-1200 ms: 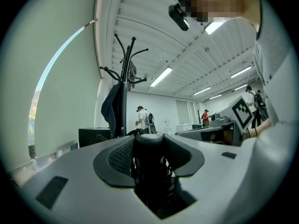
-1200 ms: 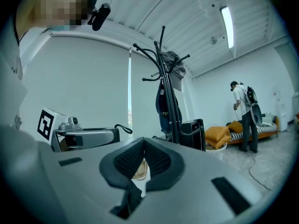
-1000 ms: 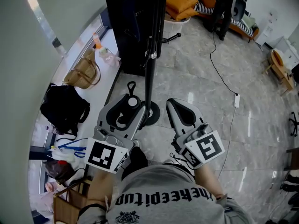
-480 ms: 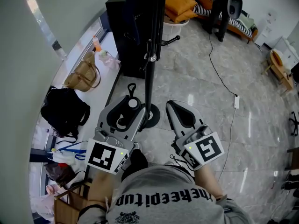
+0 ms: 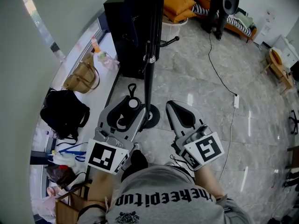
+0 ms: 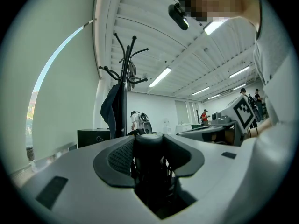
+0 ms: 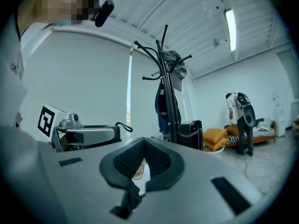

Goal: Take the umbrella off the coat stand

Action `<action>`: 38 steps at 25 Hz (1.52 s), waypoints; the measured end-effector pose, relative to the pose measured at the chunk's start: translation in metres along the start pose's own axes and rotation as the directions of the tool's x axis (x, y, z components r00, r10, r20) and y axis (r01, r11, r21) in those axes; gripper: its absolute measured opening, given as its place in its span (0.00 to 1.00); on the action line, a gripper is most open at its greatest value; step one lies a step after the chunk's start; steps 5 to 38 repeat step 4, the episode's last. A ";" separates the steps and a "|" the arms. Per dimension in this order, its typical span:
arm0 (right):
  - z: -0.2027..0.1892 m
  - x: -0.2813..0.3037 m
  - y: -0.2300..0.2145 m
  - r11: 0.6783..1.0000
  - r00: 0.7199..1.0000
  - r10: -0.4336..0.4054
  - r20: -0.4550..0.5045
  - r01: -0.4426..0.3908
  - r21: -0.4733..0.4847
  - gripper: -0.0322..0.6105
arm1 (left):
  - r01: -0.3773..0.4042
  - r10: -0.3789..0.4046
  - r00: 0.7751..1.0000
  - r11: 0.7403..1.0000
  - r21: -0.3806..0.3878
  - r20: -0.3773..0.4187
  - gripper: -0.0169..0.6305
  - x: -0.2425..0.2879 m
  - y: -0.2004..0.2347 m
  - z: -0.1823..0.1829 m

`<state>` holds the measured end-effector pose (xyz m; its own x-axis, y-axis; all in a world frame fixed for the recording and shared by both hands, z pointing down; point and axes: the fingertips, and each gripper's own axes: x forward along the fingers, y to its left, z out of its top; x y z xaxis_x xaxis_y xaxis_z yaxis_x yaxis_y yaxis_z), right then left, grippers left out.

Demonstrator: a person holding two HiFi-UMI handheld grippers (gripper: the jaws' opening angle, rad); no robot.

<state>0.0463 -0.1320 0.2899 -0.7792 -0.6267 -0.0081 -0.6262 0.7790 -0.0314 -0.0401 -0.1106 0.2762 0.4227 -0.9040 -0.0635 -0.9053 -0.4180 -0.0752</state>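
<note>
Stands right in front of the coat stand [image 5: 148, 73], a gripper in each hand, both pointed level toward it. Grips the umbrella [image 6: 149, 158] in the left gripper [image 5: 129, 107], jaws spread wide and pressed on either side of its folded black body, just left of the stand's pole and well below the hooks. Shows the umbrella's pale round end cap and thin wrist strap [image 5: 131, 87] poking out past the jaw tips toward the stand's round base [image 5: 153, 119]; cannot tell whether touching the pole or only beside it. Holds the right gripper [image 5: 171, 104] just right of the pole, tips brought together, only a narrow hollow behind them, nothing clamped. Sees a dark garment [image 7: 162, 110] draped down the upper part of the stand and a grey item [image 7: 176, 72] on a hook near the top. Has a black cabinet [image 5: 122, 29] directly behind the stand, a tan handbag [image 5: 83, 76] and a black bag [image 5: 64, 108] on a white ledge [image 5: 100, 85] to the stand's left, and grey marble floor [image 5: 201, 73] with a black cable [image 5: 218, 71] to its right.
</note>
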 end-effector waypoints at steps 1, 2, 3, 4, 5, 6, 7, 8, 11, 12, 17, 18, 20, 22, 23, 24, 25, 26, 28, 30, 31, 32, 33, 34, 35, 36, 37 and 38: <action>0.000 0.001 -0.001 1.000 1.000 0.001 -0.001 -0.001 0.001 0.07 | 0.001 -0.001 1.000 1.000 0.001 0.000 0.34 0.001 0.000 0.000; 0.000 0.002 -0.001 1.000 1.000 0.001 -0.003 -0.001 0.002 0.07 | 0.001 -0.001 1.000 1.000 0.002 0.000 0.34 0.002 0.001 0.001; 0.000 0.002 -0.002 1.000 1.000 0.001 -0.004 -0.001 0.002 0.07 | 0.001 -0.001 1.000 1.000 0.004 0.000 0.34 0.003 0.001 0.001; 0.000 0.003 -0.002 1.000 1.000 0.002 -0.005 -0.002 0.002 0.07 | 0.002 -0.002 1.000 1.000 0.005 0.001 0.34 0.003 0.001 0.001; 0.000 0.003 -0.002 1.000 1.000 0.002 -0.005 -0.002 0.002 0.07 | 0.002 -0.002 1.000 1.000 0.005 0.001 0.34 0.003 0.001 0.001; 0.000 0.003 -0.002 1.000 1.000 0.002 -0.005 -0.002 0.002 0.07 | 0.002 -0.002 1.000 1.000 0.005 0.001 0.34 0.003 0.001 0.001; 0.000 0.003 -0.002 1.000 1.000 0.002 -0.005 -0.002 0.002 0.07 | 0.002 -0.002 1.000 1.000 0.005 0.001 0.34 0.003 0.001 0.001; 0.000 0.003 -0.002 1.000 1.000 0.002 -0.005 -0.002 0.002 0.07 | 0.002 -0.002 1.000 1.000 0.005 0.001 0.34 0.003 0.001 0.001; 0.000 0.003 -0.002 1.000 1.000 0.002 -0.005 -0.002 0.002 0.07 | 0.002 -0.002 1.000 1.000 0.005 0.001 0.34 0.003 0.001 0.001; 0.000 0.003 -0.002 1.000 1.000 0.002 -0.005 -0.002 0.002 0.07 | 0.002 -0.002 1.000 1.000 0.005 0.001 0.34 0.003 0.001 0.001; 0.000 0.003 -0.002 1.000 1.000 0.002 -0.005 -0.002 0.002 0.07 | 0.002 -0.002 1.000 1.000 0.005 0.001 0.34 0.003 0.001 0.001; 0.000 0.003 -0.002 1.000 1.000 0.002 -0.005 -0.002 0.002 0.07 | 0.002 -0.002 1.000 1.000 0.005 0.001 0.34 0.003 0.001 0.001; 0.000 0.003 -0.002 1.000 1.000 0.002 -0.005 -0.002 0.002 0.07 | 0.002 -0.002 1.000 1.000 0.005 0.001 0.34 0.003 0.001 0.001; 0.000 0.003 -0.002 1.000 1.000 0.002 -0.005 -0.002 0.002 0.07 | 0.002 -0.002 1.000 1.000 0.005 0.001 0.34 0.003 0.001 0.001; 0.000 0.003 -0.002 1.000 1.000 0.002 -0.005 -0.002 0.002 0.07 | 0.002 -0.002 1.000 1.000 0.005 0.001 0.34 0.003 0.001 0.001; 0.000 0.003 -0.002 1.000 1.000 0.002 -0.005 -0.002 0.002 0.07 | 0.002 -0.002 1.000 1.000 0.005 0.001 0.34 0.003 0.001 0.001; 0.000 0.003 -0.002 1.000 1.000 0.002 -0.005 -0.002 0.002 0.07 | 0.002 -0.002 1.000 1.000 0.005 0.001 0.34 0.003 0.001 0.001; 0.000 0.003 -0.002 1.000 1.000 0.002 -0.005 -0.002 0.002 0.07 | 0.002 -0.002 1.000 1.000 0.005 0.001 0.34 0.003 0.001 0.001; 0.000 0.003 -0.002 1.000 1.000 0.002 -0.005 -0.002 0.002 0.07 | 0.002 -0.002 1.000 1.000 0.005 0.001 0.34 0.003 0.001 0.001; 0.000 0.003 -0.002 1.000 1.000 0.002 -0.005 -0.002 0.002 0.07 | 0.002 -0.002 1.000 1.000 0.005 0.001 0.34 0.003 0.001 0.001; 0.000 0.003 -0.002 1.000 1.000 0.002 -0.005 -0.002 0.002 0.07 | 0.002 -0.002 1.000 1.000 0.005 0.001 0.34 0.003 0.001 0.001; 0.000 0.003 -0.002 1.000 1.000 0.002 -0.005 -0.002 0.002 0.07 | 0.002 -0.002 1.000 1.000 0.005 0.001 0.34 0.003 0.001 0.001; 0.000 0.003 -0.002 1.000 1.000 0.002 -0.005 -0.002 0.002 0.07 | 0.002 -0.002 1.000 1.000 0.005 0.001 0.34 0.003 0.001 0.001; 0.000 0.003 -0.002 1.000 1.000 0.002 -0.005 -0.002 0.002 0.07 | 0.002 -0.002 1.000 1.000 0.005 0.001 0.34 0.003 0.001 0.001; 0.000 0.003 -0.002 1.000 1.000 0.002 -0.005 -0.002 0.002 0.07 | 0.002 -0.002 1.000 1.000 0.005 0.001 0.34 0.003 0.001 0.001; 0.000 0.003 -0.002 1.000 1.000 0.002 -0.005 -0.002 0.002 0.07 | 0.002 -0.002 1.000 1.000 0.005 0.001 0.34 0.003 0.001 0.001; 0.000 0.003 -0.002 1.000 1.000 0.002 -0.005 -0.002 0.002 0.07 | 0.002 -0.002 1.000 1.000 0.005 0.001 0.34 0.003 0.001 0.001; 0.000 0.003 -0.002 1.000 1.000 0.002 -0.005 -0.002 0.002 0.07 | 0.002 -0.002 1.000 1.000 0.005 0.001 0.34 0.003 0.001 0.001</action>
